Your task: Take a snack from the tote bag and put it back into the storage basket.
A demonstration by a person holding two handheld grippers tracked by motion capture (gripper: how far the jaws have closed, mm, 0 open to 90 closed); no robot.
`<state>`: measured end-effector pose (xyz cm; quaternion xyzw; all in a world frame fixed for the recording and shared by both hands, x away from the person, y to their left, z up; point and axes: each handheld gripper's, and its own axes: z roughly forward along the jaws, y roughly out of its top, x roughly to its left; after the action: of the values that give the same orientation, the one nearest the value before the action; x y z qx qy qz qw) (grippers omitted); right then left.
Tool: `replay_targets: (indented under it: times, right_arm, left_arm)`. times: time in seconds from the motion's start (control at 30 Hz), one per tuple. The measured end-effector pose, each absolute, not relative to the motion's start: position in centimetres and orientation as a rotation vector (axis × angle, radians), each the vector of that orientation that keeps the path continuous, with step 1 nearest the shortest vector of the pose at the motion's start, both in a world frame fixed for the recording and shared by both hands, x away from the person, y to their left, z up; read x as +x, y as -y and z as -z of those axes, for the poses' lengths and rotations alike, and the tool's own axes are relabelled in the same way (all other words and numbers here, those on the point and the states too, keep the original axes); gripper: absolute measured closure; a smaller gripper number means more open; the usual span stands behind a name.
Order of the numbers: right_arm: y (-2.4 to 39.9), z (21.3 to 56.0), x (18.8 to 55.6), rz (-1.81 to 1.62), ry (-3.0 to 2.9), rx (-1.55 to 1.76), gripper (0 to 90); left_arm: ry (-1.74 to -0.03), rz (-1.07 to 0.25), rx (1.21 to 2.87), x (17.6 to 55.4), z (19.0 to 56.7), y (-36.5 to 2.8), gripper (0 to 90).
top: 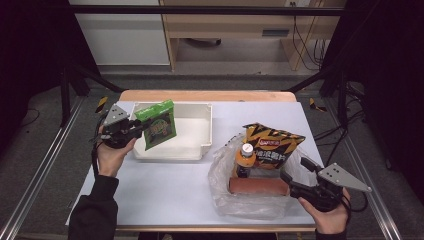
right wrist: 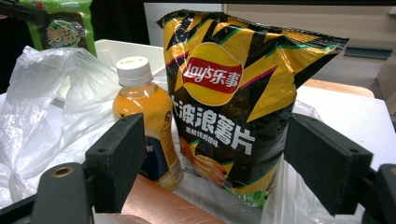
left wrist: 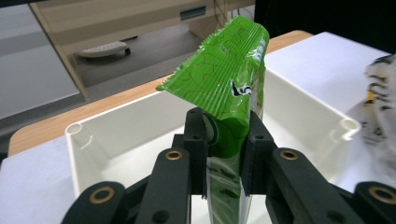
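Note:
My left gripper [top: 141,126] [left wrist: 223,154] is shut on the edge of a green snack bag [top: 159,125] [left wrist: 229,88], which hangs over the left part of the white bin [top: 205,112] [left wrist: 74,140]. Down at the right, my right gripper [top: 296,172] [right wrist: 219,168] stands open, jaws wide, just in front of a clear plastic bag [top: 220,175] [right wrist: 42,107]. Inside that bag stand a black and yellow Lay's chip bag [top: 272,145] [right wrist: 233,102] and an orange drink bottle [top: 245,157] [right wrist: 144,112], with a brown cylinder [top: 259,186] [right wrist: 159,205] lying before them. Nothing is pinched between the right jaws.
The white tabletop [top: 165,195] stretches between the bin and the plastic bag. A wooden strip [top: 205,95] runs along the table's far edge, with cabinets and cables beyond. Metal frame rails flank both sides.

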<state>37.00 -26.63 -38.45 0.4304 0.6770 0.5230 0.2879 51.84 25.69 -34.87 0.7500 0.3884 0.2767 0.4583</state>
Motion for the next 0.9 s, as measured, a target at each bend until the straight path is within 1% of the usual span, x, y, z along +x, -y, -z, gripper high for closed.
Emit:
replay_targets:
  times: [0.27,0.43,0.63,0.9]
  right_arm:
    - [26.8,38.6,37.1,-1.394,-1.805,1.153,21.2]
    - [26.8,38.8,37.2,-1.393,-1.809,1.154,21.1]
    - [26.8,38.9,37.3,-1.389,-1.810,1.162,21.0]
    - [26.8,39.0,37.4,-1.388,-1.813,1.159,20.9]
  left_arm:
    - [-0.998,-0.692,1.850,53.9,35.6,-26.4,75.0]
    - [-1.040,-0.699,1.857,55.8,36.7,-27.2,75.0]
    - [-1.078,-0.723,1.879,57.6,37.7,-27.1,74.9]
    - [-1.138,-0.732,1.865,59.4,39.1,-27.4,74.7]
